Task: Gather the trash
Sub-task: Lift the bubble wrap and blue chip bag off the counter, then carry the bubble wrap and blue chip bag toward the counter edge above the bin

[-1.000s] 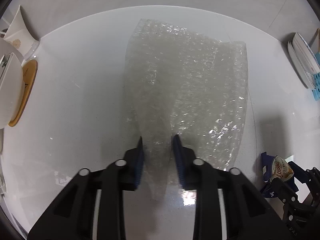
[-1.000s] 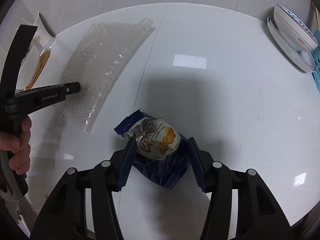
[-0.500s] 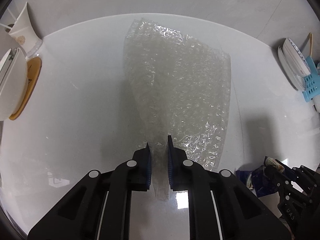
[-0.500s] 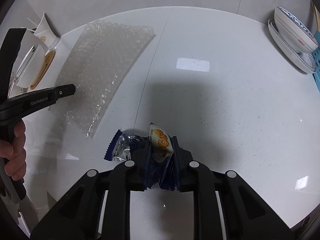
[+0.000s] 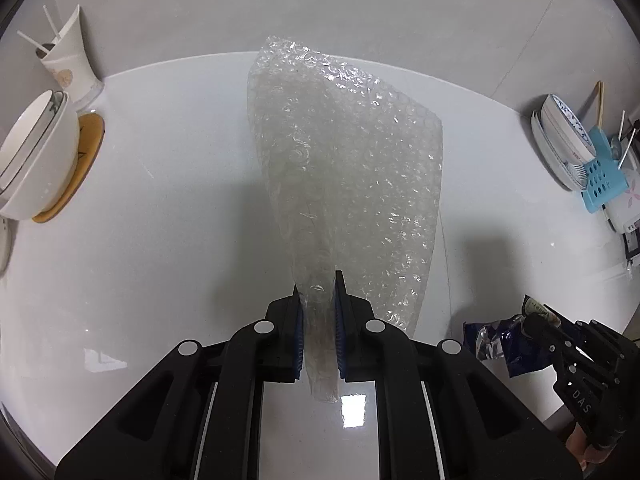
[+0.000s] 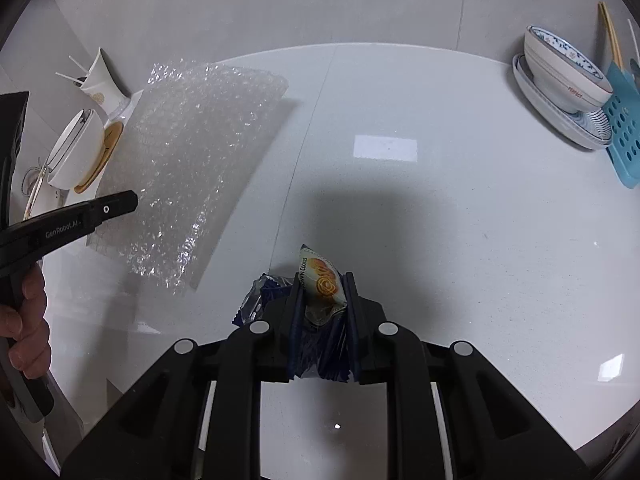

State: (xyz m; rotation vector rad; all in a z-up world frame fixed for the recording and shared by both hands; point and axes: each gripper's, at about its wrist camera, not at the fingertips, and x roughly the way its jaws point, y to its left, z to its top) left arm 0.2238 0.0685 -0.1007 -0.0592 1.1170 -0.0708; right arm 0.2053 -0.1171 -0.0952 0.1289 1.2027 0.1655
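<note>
A clear bubble wrap sheet (image 5: 352, 176) hangs off the white table, pinched at its near edge by my left gripper (image 5: 317, 280), which is shut on it. The same bubble wrap sheet (image 6: 192, 168) shows in the right wrist view, lifted at the left with the left gripper's black body (image 6: 72, 224) beside it. My right gripper (image 6: 322, 280) is shut on a crumpled blue snack wrapper (image 6: 320, 280) with an orange print, raised a little above the table. That snack wrapper (image 5: 500, 340) also shows at the lower right of the left wrist view.
On the left stand a white bowl (image 5: 36, 160) on a wooden coaster and a paper cup (image 5: 70, 64) with sticks. On the right are stacked bowls and plates (image 6: 560, 84) and a blue rack (image 6: 624, 128). A hand (image 6: 24, 328) holds the left gripper.
Both grippers closed, the left on the bubble wrap, the right on the snack wrapper. Both rose, and the sheet and wrapper came up off the table with them.
</note>
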